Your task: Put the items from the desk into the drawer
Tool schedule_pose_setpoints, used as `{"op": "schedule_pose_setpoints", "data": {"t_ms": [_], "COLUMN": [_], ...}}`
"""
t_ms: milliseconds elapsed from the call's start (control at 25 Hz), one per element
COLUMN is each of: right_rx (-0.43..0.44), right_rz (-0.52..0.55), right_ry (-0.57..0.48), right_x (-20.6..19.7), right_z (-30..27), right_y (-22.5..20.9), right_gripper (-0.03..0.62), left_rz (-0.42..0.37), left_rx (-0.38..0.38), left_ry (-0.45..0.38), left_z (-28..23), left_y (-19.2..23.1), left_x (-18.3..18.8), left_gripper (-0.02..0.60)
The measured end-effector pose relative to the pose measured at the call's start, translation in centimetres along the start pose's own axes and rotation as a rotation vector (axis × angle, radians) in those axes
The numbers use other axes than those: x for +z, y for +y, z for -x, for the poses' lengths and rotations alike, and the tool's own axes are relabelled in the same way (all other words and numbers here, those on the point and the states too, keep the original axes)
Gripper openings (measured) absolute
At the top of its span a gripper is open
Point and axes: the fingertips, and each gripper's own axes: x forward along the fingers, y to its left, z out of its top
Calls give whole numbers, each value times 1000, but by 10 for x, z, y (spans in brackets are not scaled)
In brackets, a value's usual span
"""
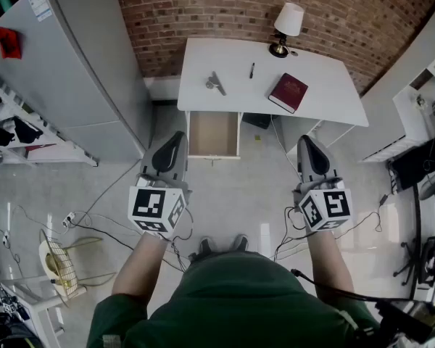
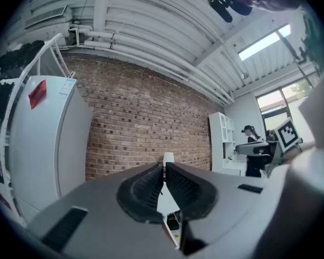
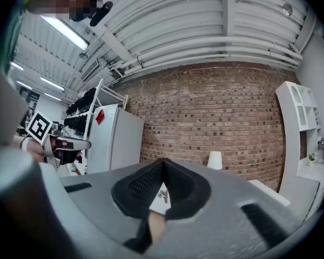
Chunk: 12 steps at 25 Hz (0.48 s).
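Observation:
A white desk (image 1: 326, 93) stands against the brick wall in the head view. On it lie a dark red book (image 1: 288, 92), a black pen (image 1: 251, 70) and a small grey metal object (image 1: 215, 83). Its left drawer (image 1: 213, 134) is pulled open and looks bare inside. My left gripper (image 1: 175, 138) hovers over the floor just left of the drawer, jaws shut, nothing held. My right gripper (image 1: 305, 143) hangs below the desk's right front edge, also shut and holding nothing. In the left gripper view the gripper (image 2: 163, 169) points at the wall; in the right gripper view the gripper (image 3: 163, 163) does the same.
A white lamp (image 1: 286, 26) sits at the desk's back edge. A grey fridge (image 1: 72, 64) stands at left with shelving (image 1: 14, 129) beside it. Cables (image 1: 94, 216) trail over the floor. White shelves (image 1: 420, 100) and an office chair (image 1: 428, 180) are at right.

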Motion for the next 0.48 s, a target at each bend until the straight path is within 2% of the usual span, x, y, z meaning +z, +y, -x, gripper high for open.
{"op": "schedule_pose_setpoints", "data": {"t_ms": [280, 480], "right_rx": [-23, -20], "right_rz": [-36, -141], "right_ry": [2, -78], "right_x": [-12, -12], "right_z": [9, 19], "right_y": [-41, -72], "right_gripper": [2, 3], "left_rz": [-7, -4], "left_rx": [4, 5], "left_ry": [20, 33], "left_z": [-23, -43], "left_y": [-31, -62], "left_x": [-8, -13], "left_gripper": [15, 15]}}
